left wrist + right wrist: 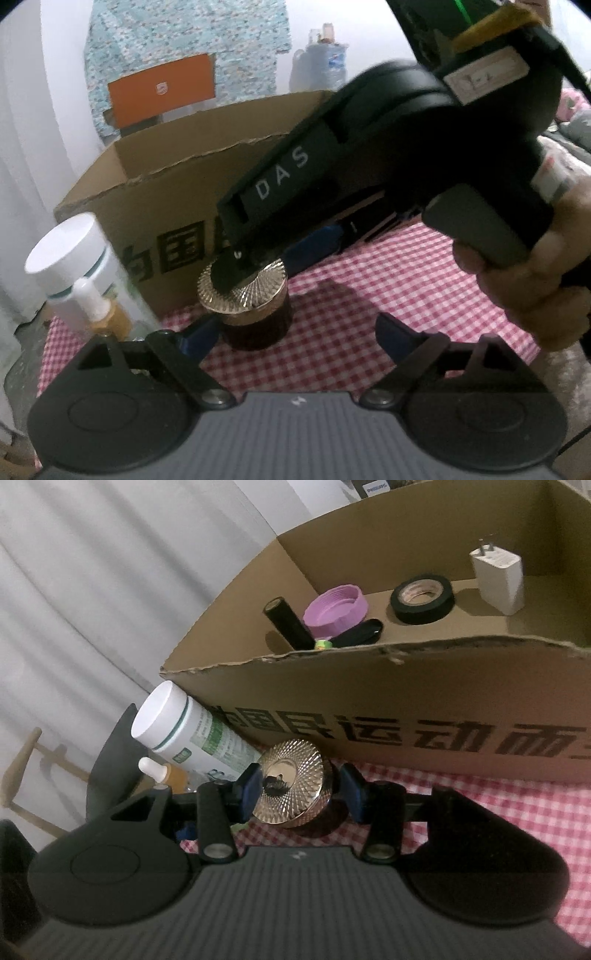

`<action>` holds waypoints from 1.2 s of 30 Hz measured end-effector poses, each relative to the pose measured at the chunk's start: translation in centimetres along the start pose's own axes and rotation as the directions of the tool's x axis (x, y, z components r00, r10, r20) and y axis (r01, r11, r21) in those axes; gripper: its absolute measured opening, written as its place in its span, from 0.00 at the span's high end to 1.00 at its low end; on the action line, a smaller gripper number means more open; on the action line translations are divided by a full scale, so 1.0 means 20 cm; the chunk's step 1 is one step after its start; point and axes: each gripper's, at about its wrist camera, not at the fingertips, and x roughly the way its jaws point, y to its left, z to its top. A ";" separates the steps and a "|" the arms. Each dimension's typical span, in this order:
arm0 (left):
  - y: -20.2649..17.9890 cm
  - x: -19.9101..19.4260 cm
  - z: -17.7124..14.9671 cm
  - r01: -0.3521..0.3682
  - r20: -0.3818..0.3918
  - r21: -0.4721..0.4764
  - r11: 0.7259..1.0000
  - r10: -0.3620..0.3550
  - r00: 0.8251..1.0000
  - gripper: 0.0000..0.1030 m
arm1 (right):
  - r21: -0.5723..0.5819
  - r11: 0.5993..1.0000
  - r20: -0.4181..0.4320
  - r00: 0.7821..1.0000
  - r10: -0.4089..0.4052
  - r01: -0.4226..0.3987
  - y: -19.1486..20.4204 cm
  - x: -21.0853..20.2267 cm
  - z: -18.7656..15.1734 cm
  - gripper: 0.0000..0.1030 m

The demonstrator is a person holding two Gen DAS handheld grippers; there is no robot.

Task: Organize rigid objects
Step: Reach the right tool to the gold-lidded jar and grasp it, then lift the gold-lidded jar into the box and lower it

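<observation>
Right gripper (301,792) marked "DAS", jaws flanking gold-lidded jar (291,777), left gripper (291,328) jaws apart, cardboard box (406,686) with Chinese print

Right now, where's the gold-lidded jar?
The gold-lidded jar stands on the checkered cloth just in front of the cardboard box, between the right gripper fingers, with the white bottle to its left.

Box wall (369,686) blocks behind jar (291,779); above open.
</observation>
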 end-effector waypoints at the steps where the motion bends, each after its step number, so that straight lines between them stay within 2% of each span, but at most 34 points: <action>1: -0.01 0.00 0.01 0.014 0.000 0.006 1.000 -0.014 1.000 0.11 | 0.002 1.000 0.003 1.000 -0.004 0.004 -0.01 -0.01 0.00 0.54; 7: -0.10 0.05 0.05 0.094 0.006 0.058 0.994 -0.095 0.995 0.10 | 0.035 0.998 0.031 0.999 -0.044 0.043 -0.12 -0.14 -0.04 0.54; 12: -0.19 0.08 0.09 0.219 0.009 0.114 0.969 -0.221 0.975 0.10 | 0.090 0.991 0.072 0.992 -0.102 0.096 -0.22 -0.29 -0.10 0.53; 14: -0.21 0.09 0.10 0.243 0.009 0.128 0.961 -0.247 0.969 0.11 | 0.123 0.987 0.087 0.990 -0.115 0.104 -0.27 -0.34 -0.12 0.53; 16: -0.21 0.07 0.10 0.229 0.027 0.137 0.964 -0.234 0.972 0.12 | 0.159 0.982 0.102 0.988 -0.114 0.097 -0.31 -0.38 -0.15 0.53; 19: -0.20 0.06 0.12 0.167 0.046 0.144 0.975 -0.175 0.983 0.12 | 0.209 0.974 0.134 0.984 -0.116 0.086 -0.35 -0.43 -0.18 0.48; 21: -0.18 0.10 0.14 0.126 0.025 0.130 0.983 -0.131 0.991 0.13 | 0.225 0.972 0.146 0.983 -0.108 0.073 -0.37 -0.45 -0.19 0.47; 23: -0.16 0.14 0.16 0.106 -0.004 0.114 0.988 -0.106 0.994 0.19 | 0.235 0.969 0.147 0.983 -0.106 0.069 -0.38 -0.45 -0.20 0.46; 29: -0.18 0.21 0.20 0.086 -0.026 0.124 0.989 -0.083 0.996 0.33 | 0.258 0.964 0.140 0.984 -0.106 0.068 -0.36 -0.39 -0.19 0.46; 31: -0.17 0.23 0.21 0.100 -0.044 0.104 0.990 -0.096 0.994 0.41 | 0.270 0.961 0.142 0.985 -0.095 0.054 -0.36 -0.37 -0.19 0.47; 33: -0.16 0.24 0.21 0.103 -0.060 0.079 0.992 -0.098 0.993 0.47 | 0.285 0.957 0.139 0.986 -0.089 0.046 -0.37 -0.36 -0.19 0.51; 36: -0.13 0.24 0.23 0.107 -0.069 0.042 0.993 -0.104 0.992 0.48 | 0.297 0.954 0.136 0.986 -0.092 0.048 -0.36 -0.35 -0.20 0.53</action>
